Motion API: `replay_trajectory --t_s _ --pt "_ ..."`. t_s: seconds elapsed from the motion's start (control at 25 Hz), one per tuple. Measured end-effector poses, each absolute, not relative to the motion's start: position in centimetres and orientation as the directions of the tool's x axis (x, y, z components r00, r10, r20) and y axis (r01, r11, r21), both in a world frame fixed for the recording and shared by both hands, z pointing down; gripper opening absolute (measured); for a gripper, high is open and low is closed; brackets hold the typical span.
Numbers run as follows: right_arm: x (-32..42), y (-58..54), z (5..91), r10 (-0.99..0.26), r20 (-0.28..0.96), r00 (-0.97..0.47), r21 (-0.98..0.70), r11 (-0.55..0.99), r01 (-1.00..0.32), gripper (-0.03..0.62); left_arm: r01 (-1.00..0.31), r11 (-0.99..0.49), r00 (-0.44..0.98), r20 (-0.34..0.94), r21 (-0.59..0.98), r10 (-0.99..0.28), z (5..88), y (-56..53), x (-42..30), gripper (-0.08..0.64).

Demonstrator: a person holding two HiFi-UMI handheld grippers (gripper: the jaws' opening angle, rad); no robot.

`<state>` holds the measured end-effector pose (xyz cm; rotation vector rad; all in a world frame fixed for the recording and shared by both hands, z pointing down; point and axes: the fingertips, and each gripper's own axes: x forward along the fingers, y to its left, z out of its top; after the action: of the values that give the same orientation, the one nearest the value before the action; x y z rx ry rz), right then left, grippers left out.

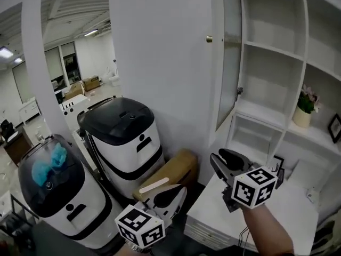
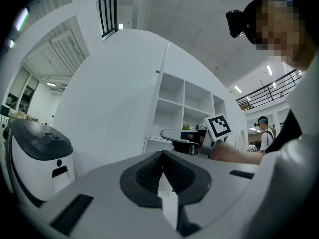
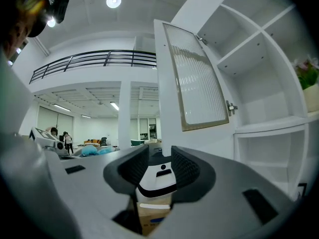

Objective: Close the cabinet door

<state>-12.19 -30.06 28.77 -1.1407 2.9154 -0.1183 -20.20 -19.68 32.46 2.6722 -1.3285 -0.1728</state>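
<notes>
The white cabinet door (image 1: 230,52) with a ribbed glass panel stands open, swung out from the white shelving (image 1: 272,63); a small brass knob (image 1: 209,39) sits near its outer edge. In the right gripper view the door (image 3: 197,78) fills the upper middle, ahead of the jaws. My right gripper (image 1: 226,161) (image 3: 159,166) is held level below the door, open, with nothing between its pads. My left gripper (image 1: 171,192) (image 2: 162,168) is lower and to the left, its pads meeting, shut and empty. From the left gripper view the right gripper (image 2: 172,135) shows in front of the shelves.
Two white machines with dark lids (image 1: 125,135) (image 1: 53,188) stand left of the cabinet, with a cardboard box (image 1: 170,172) beside them. A low white counter (image 1: 256,212) lies under my right hand. A potted flower (image 1: 305,108) and a picture frame (image 1: 334,128) sit on shelves.
</notes>
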Motion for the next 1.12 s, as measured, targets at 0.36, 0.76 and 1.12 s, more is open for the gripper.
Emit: replay_trajectory --t_s 0.36,0.76,1.12 --pt "-14.3 -34.1 28.5 -0.731 -0.025 -0.682 -0.079 0.681 -0.728 0.195 -0.795 -0.572 0.576 -0.043 0.202 -0.816 32.5 -20.9 -21.0 0.005" --pt "-14.4 -35.9 28.8 -0.777 0.004 -0.629 -0.027 0.629 -0.777 0.202 -0.791 -0.576 0.583 -0.028 0.205 -0.812 32.8 -21.5 -21.1 0.005" --pt "-12.8 -35.2 28.9 -0.78 0.008 -0.625 -0.019 0.625 -0.78 0.207 -0.782 -0.59 0.597 -0.032 0.199 -0.802 32.5 -20.9 -20.5 0.005"
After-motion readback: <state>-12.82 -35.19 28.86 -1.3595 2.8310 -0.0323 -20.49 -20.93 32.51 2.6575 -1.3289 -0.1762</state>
